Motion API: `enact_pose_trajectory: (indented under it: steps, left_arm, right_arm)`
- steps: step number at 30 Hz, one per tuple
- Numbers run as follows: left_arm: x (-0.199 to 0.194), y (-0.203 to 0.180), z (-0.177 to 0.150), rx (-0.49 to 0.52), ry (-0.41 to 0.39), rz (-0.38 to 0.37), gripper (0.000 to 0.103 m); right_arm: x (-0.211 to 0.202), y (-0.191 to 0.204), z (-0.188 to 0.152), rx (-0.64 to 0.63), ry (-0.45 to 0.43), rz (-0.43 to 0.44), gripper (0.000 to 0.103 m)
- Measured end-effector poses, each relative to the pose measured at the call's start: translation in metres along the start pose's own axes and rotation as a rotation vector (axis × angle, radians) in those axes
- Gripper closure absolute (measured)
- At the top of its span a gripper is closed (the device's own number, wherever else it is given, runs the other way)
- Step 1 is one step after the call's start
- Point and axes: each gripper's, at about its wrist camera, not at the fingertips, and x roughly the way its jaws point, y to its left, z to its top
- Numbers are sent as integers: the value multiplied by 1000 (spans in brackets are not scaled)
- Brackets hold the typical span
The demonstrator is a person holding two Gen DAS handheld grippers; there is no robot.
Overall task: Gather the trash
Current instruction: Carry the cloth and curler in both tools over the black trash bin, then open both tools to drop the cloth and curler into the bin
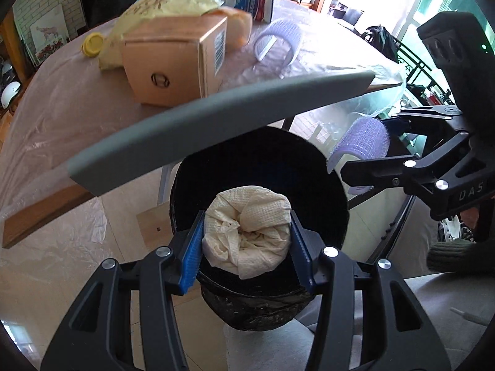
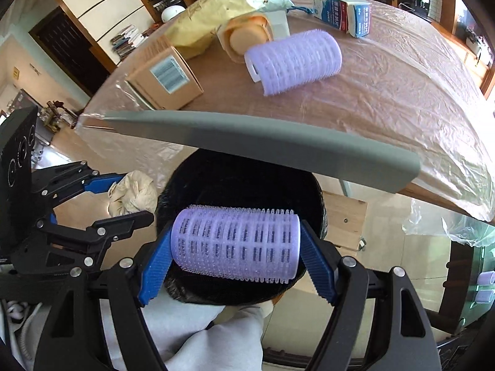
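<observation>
Below the table's grey edge [image 2: 263, 145] sits my black-lined bin [image 1: 334, 198]; its inside is too dark for me to make out any contents. My left gripper [image 1: 247, 241] holds its jaws closed on a crumpled paper towel wad [image 1: 247, 232] right over the bin's mouth. My right gripper [image 2: 236, 247] has its jaws clamped on the ends of a purple hair roller [image 2: 235, 244], also above the bin opening, just beside the left one.

On the plastic-covered table [image 2: 386, 92] lie a 2nd purple roller [image 2: 294, 60], a cardboard box [image 2: 167, 83], a yellow bag [image 2: 210, 21], an orange cup [image 2: 244, 38] on its side, a blue-and-white carton [image 2: 342, 12] and a yellow lid [image 1: 92, 44]. The bag partly hides the cup in the left view.

Both grippers point forward and down, tips toward the bin.
</observation>
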Motion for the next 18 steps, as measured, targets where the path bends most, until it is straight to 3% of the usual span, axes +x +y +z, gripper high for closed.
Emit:
enact_pose_trajectory:
  steps: [8,18]
  left_arm:
    - [24,10,-2,-31,29,26,52]
    - [44,13,0,-21,58,32,52]
  right_arm:
    - [23,-12,-8,109,-8,26,28]
    - [39,-13,-7,116,-13,-10,28]
